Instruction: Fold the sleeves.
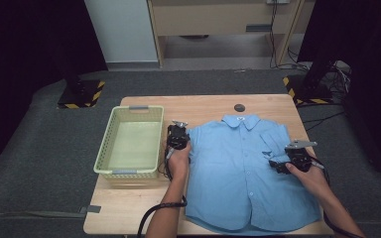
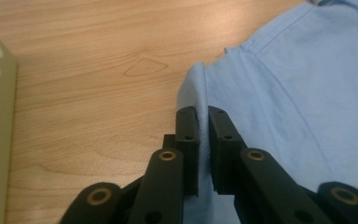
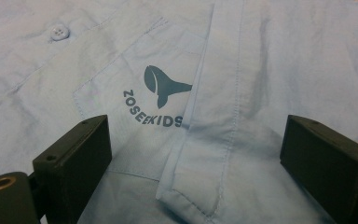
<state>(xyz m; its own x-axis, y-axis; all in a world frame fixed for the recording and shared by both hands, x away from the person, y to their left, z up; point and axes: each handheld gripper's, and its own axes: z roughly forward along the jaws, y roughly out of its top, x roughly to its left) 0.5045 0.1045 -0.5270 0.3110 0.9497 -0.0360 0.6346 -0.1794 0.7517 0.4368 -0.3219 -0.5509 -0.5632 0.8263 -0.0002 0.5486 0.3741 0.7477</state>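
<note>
We see a pale green basket [image 1: 110, 144] standing on the left part of the table [image 1: 129, 208] with nothing in it, just beside our left gripper [image 2: 203, 135], whose jaws are pinched together on a sleeve edge of the blue shirt [image 1: 238, 168]. The shirt lies flat at the table's middle and right, a small dark disc [image 1: 239, 107] beyond its collar, while our right gripper [image 3: 193, 154] hovers with jaws spread wide over the folded sleeve beside the printed pocket [image 3: 135, 98].

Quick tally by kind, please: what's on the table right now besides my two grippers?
Shirt, light blue, lying flat: 1
Basket, pale green plastic: 1
Small dark round disc near the table's far edge: 1
Total: 3
</note>
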